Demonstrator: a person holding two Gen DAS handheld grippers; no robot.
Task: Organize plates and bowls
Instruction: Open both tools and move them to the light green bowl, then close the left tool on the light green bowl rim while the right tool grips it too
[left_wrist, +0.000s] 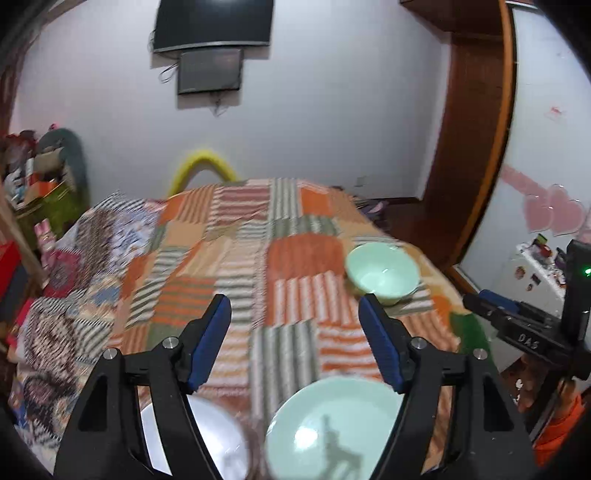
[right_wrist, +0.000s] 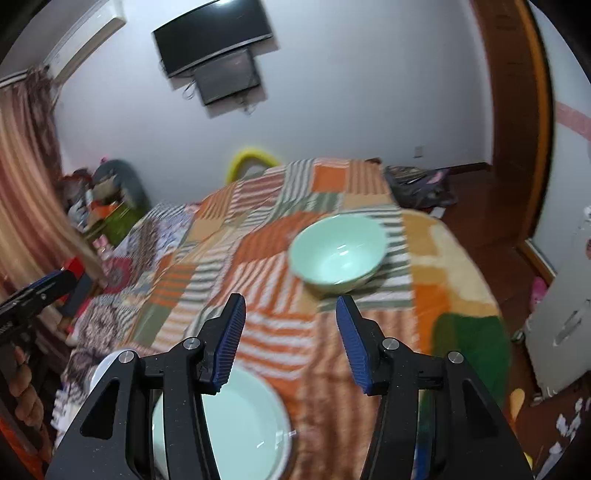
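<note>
A pale green bowl (left_wrist: 382, 273) (right_wrist: 338, 251) stands upright on the patchwork blanket, ahead and to the right of both grippers. A pale green plate (left_wrist: 332, 424) (right_wrist: 236, 424) lies close below them near the front edge. Beside it on the left lies a white plate (left_wrist: 207, 435) (right_wrist: 101, 365), partly hidden by the gripper bodies. My left gripper (left_wrist: 293, 301) hangs open above the blanket with nothing between its blue pads. My right gripper (right_wrist: 290, 299) is also open and empty, raised above the green plate and short of the bowl. Each gripper shows at the edge of the other's view.
The striped patchwork blanket (left_wrist: 236, 258) covers a bed whose right edge drops to a wooden floor (right_wrist: 480, 206). Clutter and boxes (left_wrist: 40, 184) crowd the left side. A white cabinet (right_wrist: 561, 332) stands at the right, and screens (left_wrist: 212, 48) hang on the far wall.
</note>
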